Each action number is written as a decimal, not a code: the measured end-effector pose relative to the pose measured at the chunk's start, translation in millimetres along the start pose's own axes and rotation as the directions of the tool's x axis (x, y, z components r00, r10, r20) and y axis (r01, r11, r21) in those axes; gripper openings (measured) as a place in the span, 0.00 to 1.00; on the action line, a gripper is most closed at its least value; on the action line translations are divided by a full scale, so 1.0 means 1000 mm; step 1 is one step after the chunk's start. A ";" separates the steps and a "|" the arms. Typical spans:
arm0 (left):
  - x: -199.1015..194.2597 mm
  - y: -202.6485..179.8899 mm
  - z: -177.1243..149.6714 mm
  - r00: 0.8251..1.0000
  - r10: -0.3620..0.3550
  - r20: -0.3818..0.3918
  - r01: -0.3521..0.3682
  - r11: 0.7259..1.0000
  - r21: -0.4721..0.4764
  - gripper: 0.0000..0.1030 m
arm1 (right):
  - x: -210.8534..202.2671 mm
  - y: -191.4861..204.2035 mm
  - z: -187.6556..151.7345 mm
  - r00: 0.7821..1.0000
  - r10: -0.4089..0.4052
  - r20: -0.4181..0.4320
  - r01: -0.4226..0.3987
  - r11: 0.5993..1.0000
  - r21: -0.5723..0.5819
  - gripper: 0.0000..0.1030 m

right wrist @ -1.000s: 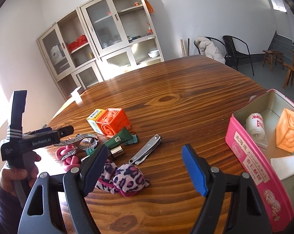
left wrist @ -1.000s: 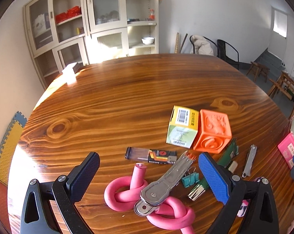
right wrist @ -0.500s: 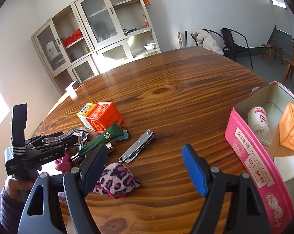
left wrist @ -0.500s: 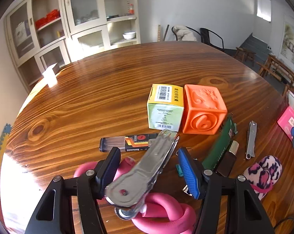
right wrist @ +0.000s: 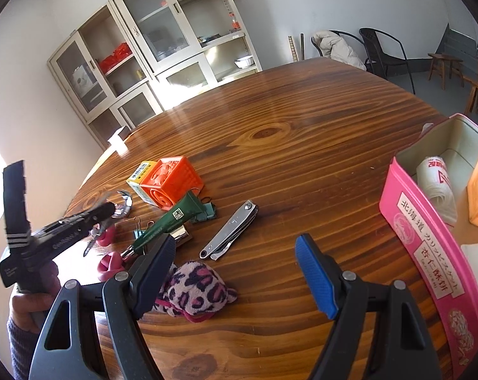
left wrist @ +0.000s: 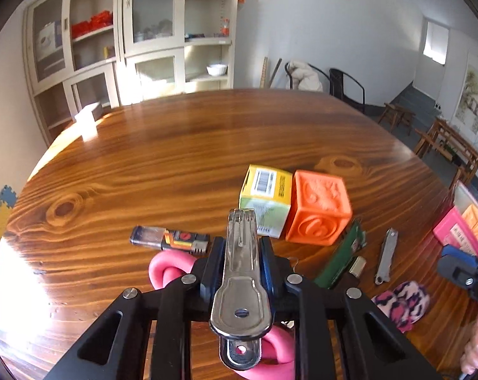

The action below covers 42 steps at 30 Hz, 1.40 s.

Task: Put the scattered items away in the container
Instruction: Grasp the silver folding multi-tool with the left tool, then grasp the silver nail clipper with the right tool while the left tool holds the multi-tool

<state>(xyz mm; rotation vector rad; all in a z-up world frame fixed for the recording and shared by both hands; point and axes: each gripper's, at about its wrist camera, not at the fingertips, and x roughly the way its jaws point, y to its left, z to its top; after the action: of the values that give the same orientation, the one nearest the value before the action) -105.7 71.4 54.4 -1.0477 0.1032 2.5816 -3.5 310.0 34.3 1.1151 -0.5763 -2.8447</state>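
The far half of the round wooden desk [left wrist: 188,145] lies bare to its curved edge; the clutter crowds the near side. The left gripper [left wrist: 240,262] has just closed its jaws on a flat steel tool [left wrist: 240,288], shiny, with a screw near its rounded end, held above a knotted pink foam tube [left wrist: 169,269]. The right gripper [right wrist: 235,269] hangs with jaws apart over a leopard-print pouch [right wrist: 198,291]. At the desk's right edge sits the pink container [right wrist: 429,237], printed with Japanese characters. A yellow box [left wrist: 266,199] shows a barcode beside an orange cube [left wrist: 318,212].
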 end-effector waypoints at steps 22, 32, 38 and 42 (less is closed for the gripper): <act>-0.054 0.004 0.020 0.992 -0.043 0.121 0.049 0.998 -0.050 0.22 | 0.090 0.032 0.020 0.960 -0.253 -0.122 0.220 0.948 -0.231 0.30; -0.055 -0.004 0.018 0.991 -0.053 0.120 0.058 0.998 -0.035 0.22 | 0.070 0.012 0.025 0.982 -0.172 -0.079 0.160 0.976 -0.145 0.16; -0.058 -0.012 0.018 0.990 -0.063 0.125 0.067 0.998 -0.023 0.22 | 0.016 0.014 0.032 0.986 -0.136 0.094 0.147 0.982 -0.116 0.16; -0.061 -0.021 0.018 0.989 -0.076 0.130 0.078 0.997 -0.008 0.22 | -0.014 0.014 0.033 0.975 -0.136 0.174 0.155 0.983 -0.097 0.16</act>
<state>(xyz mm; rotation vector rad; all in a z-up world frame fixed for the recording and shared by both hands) -69.9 76.2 110.2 -0.8683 0.0136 2.5746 -16.2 310.4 71.0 0.9452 -0.3510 -3.0739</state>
